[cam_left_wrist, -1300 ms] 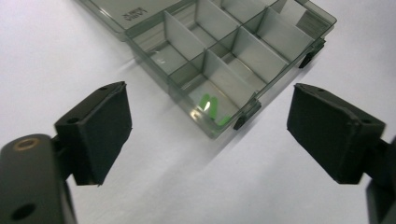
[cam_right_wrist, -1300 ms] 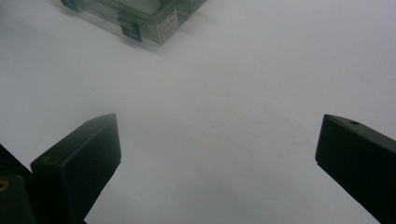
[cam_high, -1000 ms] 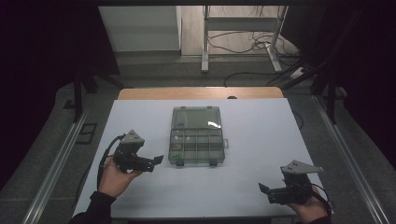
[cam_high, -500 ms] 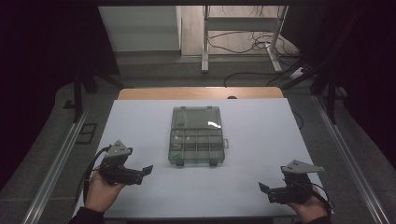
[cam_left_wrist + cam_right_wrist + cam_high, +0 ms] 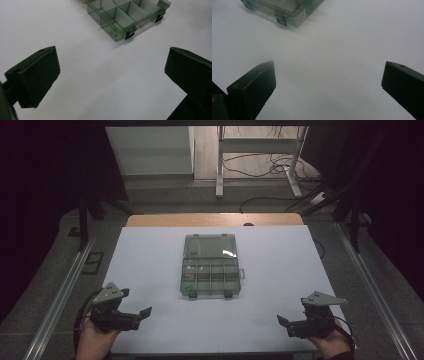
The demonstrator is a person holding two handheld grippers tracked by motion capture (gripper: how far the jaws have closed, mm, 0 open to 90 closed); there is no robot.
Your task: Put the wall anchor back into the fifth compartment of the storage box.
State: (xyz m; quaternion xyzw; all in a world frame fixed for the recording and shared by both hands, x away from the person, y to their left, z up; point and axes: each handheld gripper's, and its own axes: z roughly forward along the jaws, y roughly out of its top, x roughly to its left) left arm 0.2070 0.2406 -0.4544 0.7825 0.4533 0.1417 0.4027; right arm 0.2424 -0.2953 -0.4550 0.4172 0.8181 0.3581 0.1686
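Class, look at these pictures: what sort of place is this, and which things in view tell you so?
Probably a lab or workshop test bench: a white table framed by metal rails, cables loose on the floor behind, and handheld grippers, left gripper and right gripper, near a clear compartment box.

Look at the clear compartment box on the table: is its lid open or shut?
Open. The compartment box has its lid laid back flat on the table behind the divided tray, whose bare dividers show, latches hanging free.
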